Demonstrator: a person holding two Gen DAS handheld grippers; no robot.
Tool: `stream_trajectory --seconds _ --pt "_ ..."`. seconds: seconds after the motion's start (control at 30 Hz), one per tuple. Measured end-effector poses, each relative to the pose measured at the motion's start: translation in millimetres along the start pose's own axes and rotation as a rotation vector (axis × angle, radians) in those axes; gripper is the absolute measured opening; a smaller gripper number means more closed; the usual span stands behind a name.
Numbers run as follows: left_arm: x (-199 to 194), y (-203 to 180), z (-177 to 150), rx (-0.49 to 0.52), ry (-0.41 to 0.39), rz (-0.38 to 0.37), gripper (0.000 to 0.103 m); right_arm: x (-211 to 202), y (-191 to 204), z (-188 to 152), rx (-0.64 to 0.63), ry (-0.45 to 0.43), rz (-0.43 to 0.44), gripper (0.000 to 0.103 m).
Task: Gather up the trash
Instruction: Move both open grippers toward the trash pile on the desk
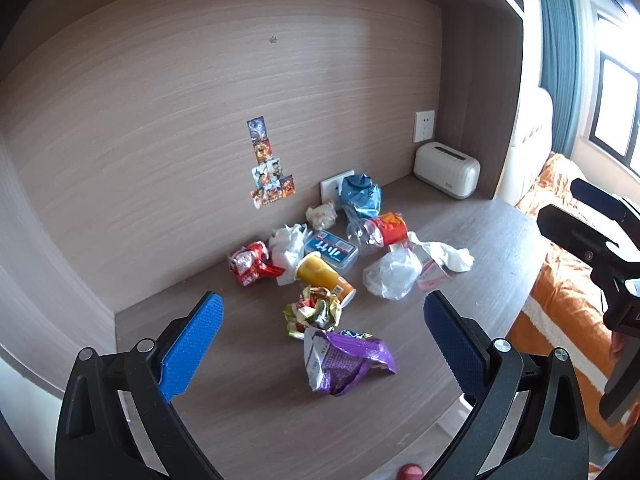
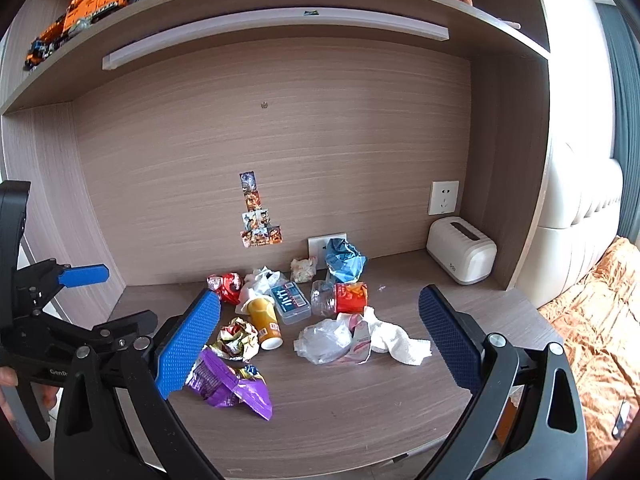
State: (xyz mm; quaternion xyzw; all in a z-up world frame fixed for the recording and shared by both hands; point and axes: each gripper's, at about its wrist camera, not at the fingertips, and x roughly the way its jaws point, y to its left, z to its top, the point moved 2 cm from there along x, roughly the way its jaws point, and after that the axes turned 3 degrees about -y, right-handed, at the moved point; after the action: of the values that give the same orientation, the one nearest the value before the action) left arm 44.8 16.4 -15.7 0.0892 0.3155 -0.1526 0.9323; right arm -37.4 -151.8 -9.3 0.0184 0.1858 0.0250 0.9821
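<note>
Both grippers spread wide, empty: left gripper (image 1: 323, 338), right gripper (image 2: 319, 334). Purple wrapper (image 1: 346, 360) just ahead of left. Drop straight down, pinch crumpled middle, lift clear of foil ball (image 1: 314, 312).

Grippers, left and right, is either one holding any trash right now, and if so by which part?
Nothing is held. The left gripper and the right gripper both have open jaws above the desk, with the trash lying loose there.

I see a purple snack bag (image 1: 347, 360) nearest the desk's (image 1: 248, 412) front edge; the desk is grey-brown woodgrain; a yellow cup (image 1: 325, 276), a red wrapper (image 1: 250, 262), a blue crumpled bag (image 1: 360, 194); my finger pads (image 1: 192, 346) are blue, dimpled.
</note>
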Motion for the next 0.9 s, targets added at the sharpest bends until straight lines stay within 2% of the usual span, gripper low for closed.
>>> stream_trajectory --seconds 0.3,0.9 --pt "-1.2 3.0 -11.7 -0.010 -0.005 -0.008 0.099 1.9 4.9 -2.2 -0.023 0.006 -0.011 0.099" --pt "-3.3 8.1 -13.5 -0.014 -0.020 -0.014 0.099 1.7 10.3 -5.8 -0.030 0.006 -0.020 0.099"
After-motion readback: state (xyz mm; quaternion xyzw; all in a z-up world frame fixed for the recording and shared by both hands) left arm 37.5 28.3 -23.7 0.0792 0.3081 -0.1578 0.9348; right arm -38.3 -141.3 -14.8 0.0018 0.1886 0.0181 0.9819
